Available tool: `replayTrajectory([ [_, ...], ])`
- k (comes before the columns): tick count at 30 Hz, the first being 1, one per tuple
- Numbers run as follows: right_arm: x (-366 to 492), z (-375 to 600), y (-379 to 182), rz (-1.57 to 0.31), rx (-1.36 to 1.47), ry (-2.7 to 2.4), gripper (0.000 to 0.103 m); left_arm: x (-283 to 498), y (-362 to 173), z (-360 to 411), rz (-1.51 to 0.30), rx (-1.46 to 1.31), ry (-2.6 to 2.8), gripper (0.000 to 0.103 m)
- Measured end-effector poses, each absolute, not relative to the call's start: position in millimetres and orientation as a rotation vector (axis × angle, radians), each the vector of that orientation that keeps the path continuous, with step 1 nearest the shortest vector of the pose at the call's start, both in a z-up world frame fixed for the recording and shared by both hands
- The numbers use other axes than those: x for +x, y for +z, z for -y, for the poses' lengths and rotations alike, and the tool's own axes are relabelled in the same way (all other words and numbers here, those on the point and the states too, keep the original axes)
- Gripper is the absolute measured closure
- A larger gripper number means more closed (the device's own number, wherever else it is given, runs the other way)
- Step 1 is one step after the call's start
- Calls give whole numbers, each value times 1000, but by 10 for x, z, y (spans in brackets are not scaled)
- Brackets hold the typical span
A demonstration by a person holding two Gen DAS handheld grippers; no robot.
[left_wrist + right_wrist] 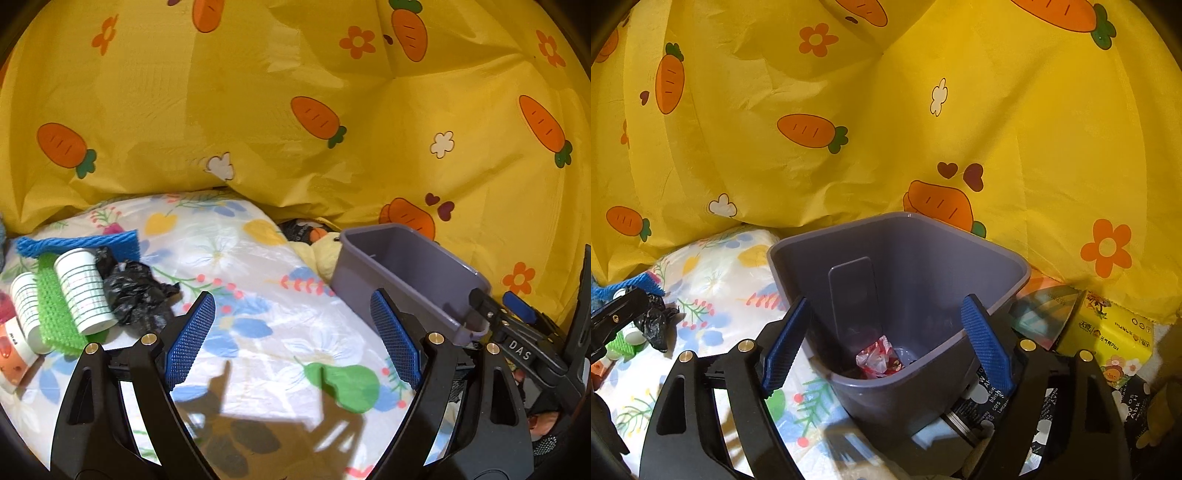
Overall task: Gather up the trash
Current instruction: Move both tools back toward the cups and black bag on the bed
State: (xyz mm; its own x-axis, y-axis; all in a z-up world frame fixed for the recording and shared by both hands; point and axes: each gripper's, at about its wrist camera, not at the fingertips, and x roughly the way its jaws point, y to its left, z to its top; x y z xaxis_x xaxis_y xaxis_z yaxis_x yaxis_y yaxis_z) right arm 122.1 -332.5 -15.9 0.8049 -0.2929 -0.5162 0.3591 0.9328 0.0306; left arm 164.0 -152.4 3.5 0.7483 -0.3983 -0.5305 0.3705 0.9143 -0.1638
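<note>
Item: grey bin [905,295] — open-topped, tilted toward the right wrist camera, resting on the floral-covered surface [258,332] against a yellow carrot-print sheet [295,92]; inside, at the bottom, one crumpled red-and-clear wrapper [877,358], already collected.

Item: right gripper [886,343] — jaws wide, one blue pad on each side of the bin's near rim, neither visibly pressing on it; nothing is held.

Item: left gripper [291,339] — jaws wide and empty, pointing down over bare floral cover; the bin lies to its right, just beyond the right-hand pad.

Item: crumpled black plastic bag [136,295] — the likeliest next piece of trash; it lies to the left of the left gripper and slightly ahead, near the left-hand pad but not between the jaws; its lump runs roughly lengthwise away from the camera, one end against a white lined roll [83,291]; from the right wrist view it sits far off at the left edge, so the left hand is plainly the nearer.

Adjacent, not certainly trash: a second white roll [24,306], a green mesh scrubber [55,321], a blue mesh piece [77,243]; a yellow tissue pack [1108,328] to the right of the bin.

Judgement: the coming move turns on a swing leftward to bring the bag between the pads; the roll touching it may be caught along with it.
</note>
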Motion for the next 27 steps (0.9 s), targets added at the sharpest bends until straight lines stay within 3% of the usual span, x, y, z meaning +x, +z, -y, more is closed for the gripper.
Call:
replayTrajectory([
  [27, 1430, 1232, -358, -579, -11, 73, 22, 1279, -300, -1043, -618, -189, 71, 19],
])
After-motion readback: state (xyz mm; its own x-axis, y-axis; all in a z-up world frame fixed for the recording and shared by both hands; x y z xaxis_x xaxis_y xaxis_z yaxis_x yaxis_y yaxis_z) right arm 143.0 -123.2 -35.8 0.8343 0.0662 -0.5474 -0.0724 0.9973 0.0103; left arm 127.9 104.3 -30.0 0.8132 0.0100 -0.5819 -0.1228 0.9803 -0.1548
